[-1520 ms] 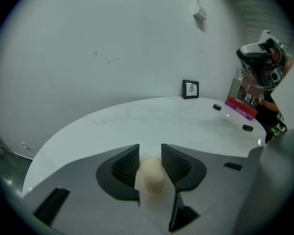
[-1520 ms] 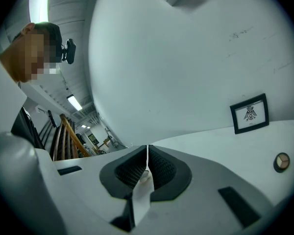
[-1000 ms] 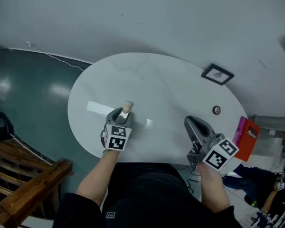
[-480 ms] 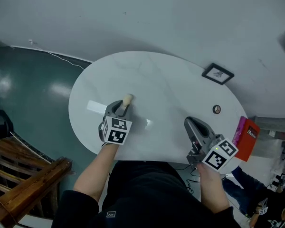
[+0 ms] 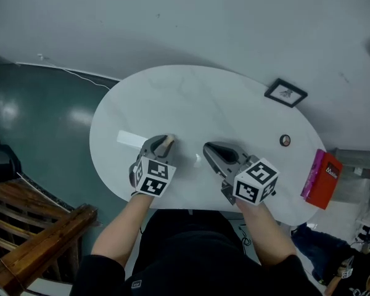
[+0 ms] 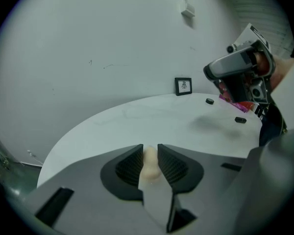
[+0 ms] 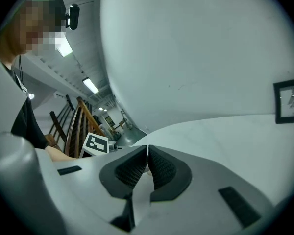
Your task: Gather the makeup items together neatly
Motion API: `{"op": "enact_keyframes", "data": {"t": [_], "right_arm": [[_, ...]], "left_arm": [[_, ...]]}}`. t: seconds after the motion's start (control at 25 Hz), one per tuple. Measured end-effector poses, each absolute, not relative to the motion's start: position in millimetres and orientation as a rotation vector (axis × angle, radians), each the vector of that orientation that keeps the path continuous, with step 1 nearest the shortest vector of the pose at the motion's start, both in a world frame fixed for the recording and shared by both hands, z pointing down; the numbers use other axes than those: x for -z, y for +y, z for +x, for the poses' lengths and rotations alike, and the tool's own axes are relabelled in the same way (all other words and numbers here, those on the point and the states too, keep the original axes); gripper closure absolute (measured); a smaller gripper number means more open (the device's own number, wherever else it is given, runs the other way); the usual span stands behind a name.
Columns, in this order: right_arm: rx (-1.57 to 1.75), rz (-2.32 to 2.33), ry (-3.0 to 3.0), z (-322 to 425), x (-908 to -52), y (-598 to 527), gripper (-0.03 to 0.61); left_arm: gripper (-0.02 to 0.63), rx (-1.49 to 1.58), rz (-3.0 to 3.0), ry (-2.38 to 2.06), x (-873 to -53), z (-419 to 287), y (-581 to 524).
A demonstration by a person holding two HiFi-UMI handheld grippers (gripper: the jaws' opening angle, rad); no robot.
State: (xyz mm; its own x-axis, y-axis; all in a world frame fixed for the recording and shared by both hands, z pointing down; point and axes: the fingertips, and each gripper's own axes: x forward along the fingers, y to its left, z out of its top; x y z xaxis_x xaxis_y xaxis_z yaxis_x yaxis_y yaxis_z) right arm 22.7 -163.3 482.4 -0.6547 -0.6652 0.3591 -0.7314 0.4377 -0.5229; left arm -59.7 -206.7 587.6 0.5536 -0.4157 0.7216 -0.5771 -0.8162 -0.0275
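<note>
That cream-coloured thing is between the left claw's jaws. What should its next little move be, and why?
Probably carry it to the right across the table. The left gripper has just been closing its jaws, and they pinch the cream item. The small round item lies far off near the table's right end, so gathering them likely means bringing this one over there.

Cool, even indoor light; a sharp head view and two fisheye gripper views.

Pale patches of glare sit on the glossy teal floor (image 5: 9,113) at the left. The white oval marble-look table (image 5: 191,97) is evenly bright, and the shadows on it are soft, grey and faint. Both gripper views bend straight lines and fall off into dark, vignetted corners, and whatever lies nearest the lens is blurred. Long ceiling strip lights (image 7: 90,85) glow at the far left of the right gripper view.
</note>
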Motion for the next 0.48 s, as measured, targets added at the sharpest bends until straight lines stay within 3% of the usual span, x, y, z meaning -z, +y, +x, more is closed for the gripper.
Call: {"op": "enact_keyframes", "data": {"t": [0.32,0.4,0.48], "right_arm": [[-1.083,1.208,-2.563,12.5,-504.3,-163.5,0.541],[-1.099,1.226,-2.540,20.3,-508.8,-158.4,0.541],[-1.107,1.244,-2.521,27.1,-511.7,-154.2,0.541]], "left_arm": [[0.514,-1.055,2.584,-0.884,-594.2,-69.3,-207.6],[0.451,-1.042,2.570,-0.889,-596.3,-72.8,-203.8],[0.436,-1.025,2.551,-0.890,-599.9,-76.7,-197.7]]}}
